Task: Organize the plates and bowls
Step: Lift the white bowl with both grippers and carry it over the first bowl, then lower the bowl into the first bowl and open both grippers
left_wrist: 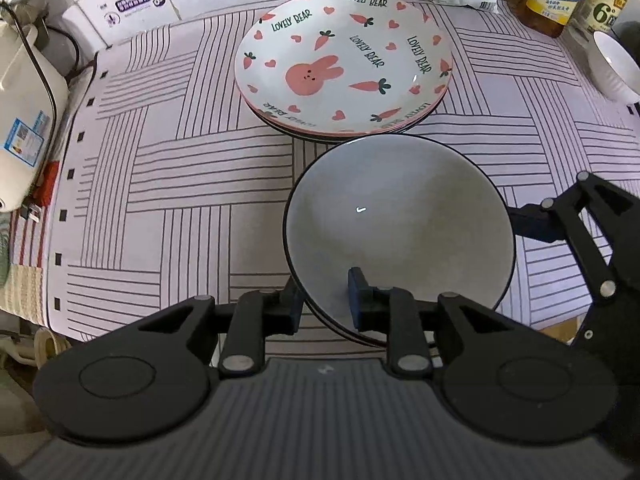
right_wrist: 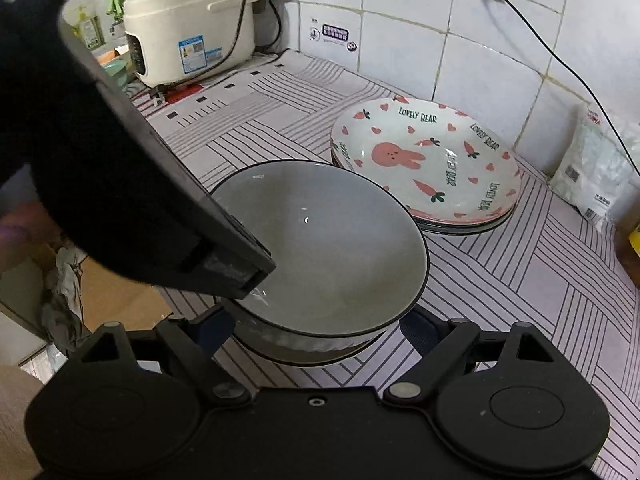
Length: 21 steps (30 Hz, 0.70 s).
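Left wrist view: left claw (left_wrist: pixel 326 300) pinches grey bowl (left_wrist: pixel 400 224) rim; right claw (right_wrist: pixel 320 328) spread alongside.

- Your left wrist camera sits close above the grey bowl (left_wrist: pixel 400 224), looking steeply down and forward along the left gripper (left_wrist: pixel 326 300) toward the tiled wall.
- Your right wrist camera looks across the same bowl (right_wrist: pixel 332 240) from its other side, lower and more slanted, facing the rice cooker (right_wrist: pixel 188 28) corner.
- Both views share the bowl, the rabbit-print plates (left_wrist: pixel 344 60) (right_wrist: pixel 428 160) behind it and the striped cloth (left_wrist: pixel 180 184) (right_wrist: pixel 520 272).
- Each camera catches the other gripper: the right gripper (left_wrist: pixel 532 226) at your left view's right edge, the left one's body filling your right view's upper left.
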Motion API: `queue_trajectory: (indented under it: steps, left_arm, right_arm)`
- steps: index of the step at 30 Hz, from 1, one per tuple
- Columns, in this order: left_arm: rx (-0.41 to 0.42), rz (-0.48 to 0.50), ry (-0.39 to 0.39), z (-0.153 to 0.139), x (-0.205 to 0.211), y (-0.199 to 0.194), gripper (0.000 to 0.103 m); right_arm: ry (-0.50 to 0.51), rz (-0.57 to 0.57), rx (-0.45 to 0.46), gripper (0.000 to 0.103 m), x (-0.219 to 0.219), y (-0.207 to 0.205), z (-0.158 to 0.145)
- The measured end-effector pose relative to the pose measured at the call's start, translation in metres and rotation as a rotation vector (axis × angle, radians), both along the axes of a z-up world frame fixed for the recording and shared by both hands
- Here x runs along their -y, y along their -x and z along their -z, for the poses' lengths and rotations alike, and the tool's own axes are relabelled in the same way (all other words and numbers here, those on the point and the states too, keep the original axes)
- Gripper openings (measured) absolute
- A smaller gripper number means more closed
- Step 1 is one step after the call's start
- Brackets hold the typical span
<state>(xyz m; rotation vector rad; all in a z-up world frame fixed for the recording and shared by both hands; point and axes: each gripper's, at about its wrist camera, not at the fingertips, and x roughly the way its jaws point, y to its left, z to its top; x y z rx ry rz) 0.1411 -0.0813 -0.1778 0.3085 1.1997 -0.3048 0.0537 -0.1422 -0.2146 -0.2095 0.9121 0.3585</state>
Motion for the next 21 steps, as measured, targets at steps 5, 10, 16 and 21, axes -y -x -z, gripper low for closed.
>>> queue_trajectory:
  steps: [5,10,16,21]
  left_arm:
    - [0.029,-0.005,-0.007,0.000,0.000,0.002,0.021]
    - [0.012,-0.016,-0.022,0.010,-0.005,0.001,0.020]
    - [0.030,-0.022,-0.011,0.013,-0.005,0.002,0.020]
    - [-0.003,-0.052,0.035,0.011,-0.012,-0.001,0.022]
  right_arm:
    - [0.036,0.021,-0.026,0.091,-0.005,-0.003,-0.003]
    - [0.039,-0.008,-0.046,0.093,-0.008,-0.001,-0.005]
    - [0.041,-0.019,-0.001,0.093,-0.007,0.008,0.000]
    - [0.038,-0.013,0.024,0.093,-0.006,0.013,0.002]
